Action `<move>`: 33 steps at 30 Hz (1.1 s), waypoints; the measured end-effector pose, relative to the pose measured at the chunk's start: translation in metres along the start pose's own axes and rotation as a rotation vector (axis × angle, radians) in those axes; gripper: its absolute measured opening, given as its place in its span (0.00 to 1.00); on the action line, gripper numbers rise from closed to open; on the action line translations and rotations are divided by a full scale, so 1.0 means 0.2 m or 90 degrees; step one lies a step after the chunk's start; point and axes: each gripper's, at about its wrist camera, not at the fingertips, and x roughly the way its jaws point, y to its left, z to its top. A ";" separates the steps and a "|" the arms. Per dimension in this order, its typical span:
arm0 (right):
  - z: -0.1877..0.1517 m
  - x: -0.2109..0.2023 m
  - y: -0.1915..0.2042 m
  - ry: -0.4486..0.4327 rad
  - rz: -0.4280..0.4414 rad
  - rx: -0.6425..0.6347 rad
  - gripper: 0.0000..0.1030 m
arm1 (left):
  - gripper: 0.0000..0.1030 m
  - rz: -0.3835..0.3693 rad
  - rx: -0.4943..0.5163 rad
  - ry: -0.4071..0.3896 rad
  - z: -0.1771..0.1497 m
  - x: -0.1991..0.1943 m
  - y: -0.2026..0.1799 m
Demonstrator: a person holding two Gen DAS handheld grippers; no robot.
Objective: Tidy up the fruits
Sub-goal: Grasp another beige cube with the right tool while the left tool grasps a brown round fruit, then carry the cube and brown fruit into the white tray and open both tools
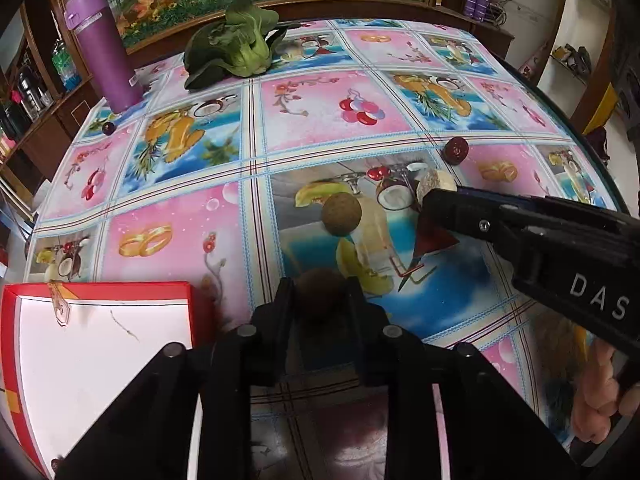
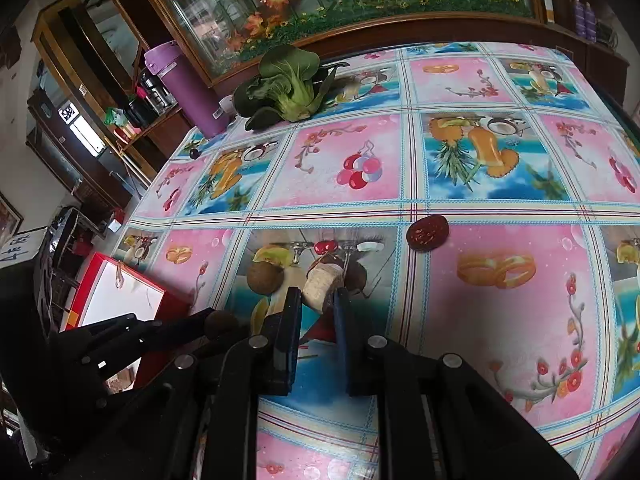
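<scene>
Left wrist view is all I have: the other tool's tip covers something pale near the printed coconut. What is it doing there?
Observer: In the right wrist view, a pale cork-coloured piece sits between the right tool fingers, one on each side.
Operator: Is it clamped?
Observer: I cannot tell. The fingers flank it closely, and its far end pokes out past their tips.

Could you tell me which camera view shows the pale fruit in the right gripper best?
The right wrist view: the pale fruit sits unobstructed between the right gripper fingers. In the left wrist view, that gripper largely hides it.
</scene>
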 end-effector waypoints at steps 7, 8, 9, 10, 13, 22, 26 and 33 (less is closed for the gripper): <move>-0.01 -0.08 0.08 -0.056 0.030 -0.028 0.14 | 0.27 -0.006 -0.032 -0.049 -0.04 -0.15 0.01; -0.01 -0.10 0.10 -0.069 0.041 -0.034 0.14 | 0.27 -0.005 -0.037 -0.065 -0.05 -0.20 0.02; -0.02 -0.11 0.12 -0.080 0.052 -0.040 0.14 | 0.27 -0.005 -0.042 -0.083 -0.07 -0.26 0.03; -0.03 -0.13 0.16 -0.094 0.065 -0.050 0.14 | 0.27 -0.002 -0.048 -0.099 -0.09 -0.32 0.05; -0.06 -0.15 0.26 -0.106 0.108 -0.068 0.14 | 0.27 0.030 -0.078 -0.131 -0.17 -0.46 0.16; -0.22 -0.05 0.73 -0.049 0.202 -0.139 0.14 | 0.27 0.155 -0.198 -0.127 -0.59 -0.68 0.66; -0.35 -0.06 0.93 -0.024 0.234 -0.182 0.14 | 0.27 0.179 -0.233 -0.125 -0.80 -0.80 0.79; -0.52 -0.08 1.10 0.004 0.224 -0.238 0.14 | 0.27 0.146 -0.231 -0.110 -1.02 -0.83 0.77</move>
